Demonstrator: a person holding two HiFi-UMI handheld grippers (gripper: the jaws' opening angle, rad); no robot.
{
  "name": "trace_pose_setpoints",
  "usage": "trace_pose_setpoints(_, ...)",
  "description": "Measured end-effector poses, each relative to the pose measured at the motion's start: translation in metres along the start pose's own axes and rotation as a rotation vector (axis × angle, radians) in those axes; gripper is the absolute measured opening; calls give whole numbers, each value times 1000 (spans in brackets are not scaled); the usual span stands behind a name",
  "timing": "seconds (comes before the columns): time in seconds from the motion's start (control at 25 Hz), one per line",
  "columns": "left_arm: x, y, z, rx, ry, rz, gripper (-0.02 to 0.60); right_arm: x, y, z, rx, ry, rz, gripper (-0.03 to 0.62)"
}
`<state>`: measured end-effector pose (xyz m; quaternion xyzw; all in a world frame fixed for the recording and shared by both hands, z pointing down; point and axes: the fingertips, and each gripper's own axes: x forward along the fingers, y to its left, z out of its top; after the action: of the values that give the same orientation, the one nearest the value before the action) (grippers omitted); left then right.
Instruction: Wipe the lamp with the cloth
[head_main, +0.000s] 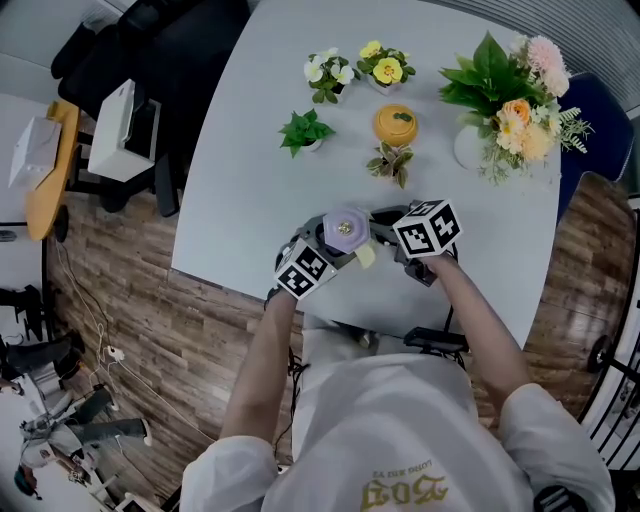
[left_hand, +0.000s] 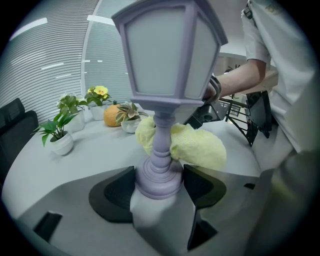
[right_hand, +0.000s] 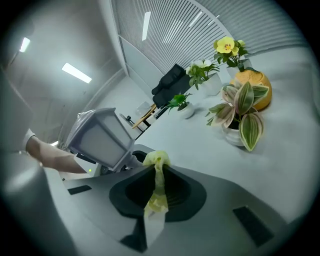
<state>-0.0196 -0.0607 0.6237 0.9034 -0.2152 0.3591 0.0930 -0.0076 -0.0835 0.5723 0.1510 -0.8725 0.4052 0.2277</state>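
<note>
Left gripper view, lower centre: left gripper clamps lantern lamp at its base, steadying it; right gripper pinches yellow cloth against stem.

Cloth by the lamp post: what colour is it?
Pale yellow; the cloth shows best in the left gripper view.

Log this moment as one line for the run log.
left gripper: shut on lamp base | right gripper: shut on cloth | cloth: against lamp stem | place: near table front edge
</note>
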Motion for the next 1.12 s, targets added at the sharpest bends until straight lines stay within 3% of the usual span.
trace_pose_setpoints(0.24,0,1,-2,3,4,5,299,5,-3,4,-48,22,-28,46)
trace_pose_setpoints(1.12,-1,0,-5,-1,20,6,299,28,-15,20,-11,-2,-54,46)
